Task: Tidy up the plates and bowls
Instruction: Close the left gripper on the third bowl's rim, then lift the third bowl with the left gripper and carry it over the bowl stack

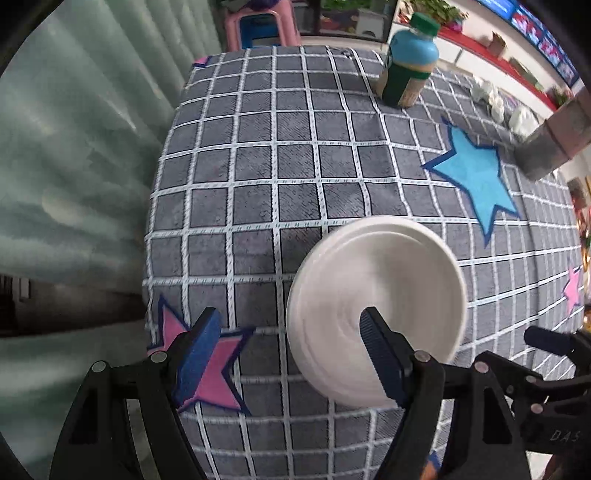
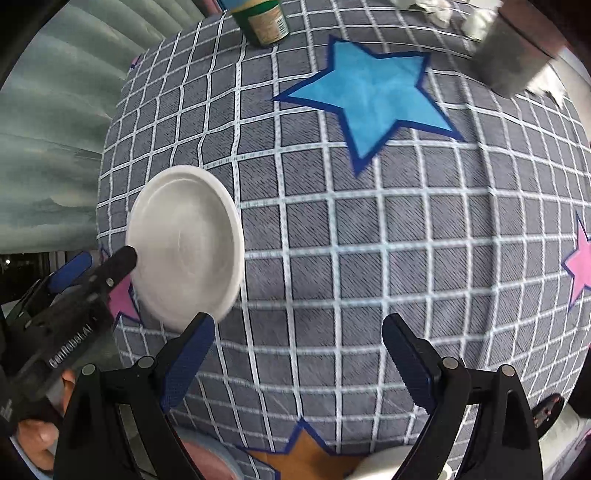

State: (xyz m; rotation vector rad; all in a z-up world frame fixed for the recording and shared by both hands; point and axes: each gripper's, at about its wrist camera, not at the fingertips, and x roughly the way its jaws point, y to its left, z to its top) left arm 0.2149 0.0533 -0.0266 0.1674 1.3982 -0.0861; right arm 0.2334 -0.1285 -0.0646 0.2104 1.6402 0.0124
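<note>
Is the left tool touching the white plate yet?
Cannot tell. In the left wrist view one finger of the open left tool overlaps the white plate; no view shows contact or gap.

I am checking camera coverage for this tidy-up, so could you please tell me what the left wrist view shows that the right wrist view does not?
Only the left wrist view shows the green cap and blue shoulder of the plastic bottle, the pink stool beyond the table, and the red shelf.

Only the right wrist view shows the orange star patch, a hand gripping the left gripper, and a white rim at the bottom edge.

Both show the round white plate on the grey checked tablecloth, the blue star patch, and open jaws.
</note>
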